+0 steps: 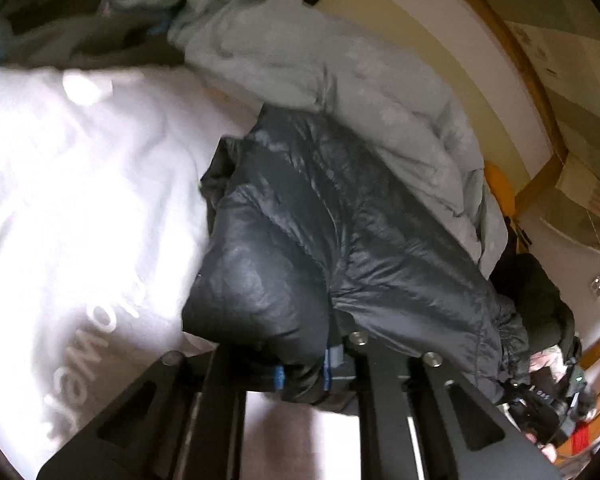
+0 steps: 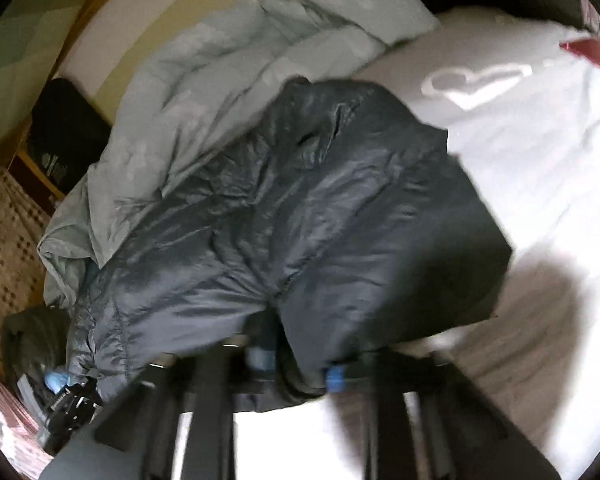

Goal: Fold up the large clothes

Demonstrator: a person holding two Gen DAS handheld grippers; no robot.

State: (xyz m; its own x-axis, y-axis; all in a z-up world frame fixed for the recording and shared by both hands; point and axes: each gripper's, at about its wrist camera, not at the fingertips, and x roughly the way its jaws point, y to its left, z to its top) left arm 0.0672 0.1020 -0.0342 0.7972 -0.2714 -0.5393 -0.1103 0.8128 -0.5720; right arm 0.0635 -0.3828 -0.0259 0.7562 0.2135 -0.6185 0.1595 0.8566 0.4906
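Observation:
A shiny black puffer jacket (image 1: 320, 216) lies bunched on a white bed sheet (image 1: 80, 200). My left gripper (image 1: 302, 376) is shut on a fold of the jacket's edge, and its blue pads (image 1: 327, 364) press into the black fabric. In the right wrist view the same jacket (image 2: 300, 220) spreads ahead. My right gripper (image 2: 296, 368) is shut on another part of its edge, with fabric pinched between the blue pads (image 2: 335, 377). The other gripper shows at the jacket's far end in each view: the right one (image 1: 548, 404) and the left one (image 2: 72, 396), each with a hand on it.
A crumpled pale grey-green duvet (image 1: 340, 80) lies just behind the jacket. The sheet bears white lettering (image 1: 100, 340) and a heart print (image 2: 472, 80). A wooden bed frame (image 1: 540, 92) and a patterned rug (image 2: 8, 240) border the bed. A dark red item (image 2: 588, 52) sits at the far corner.

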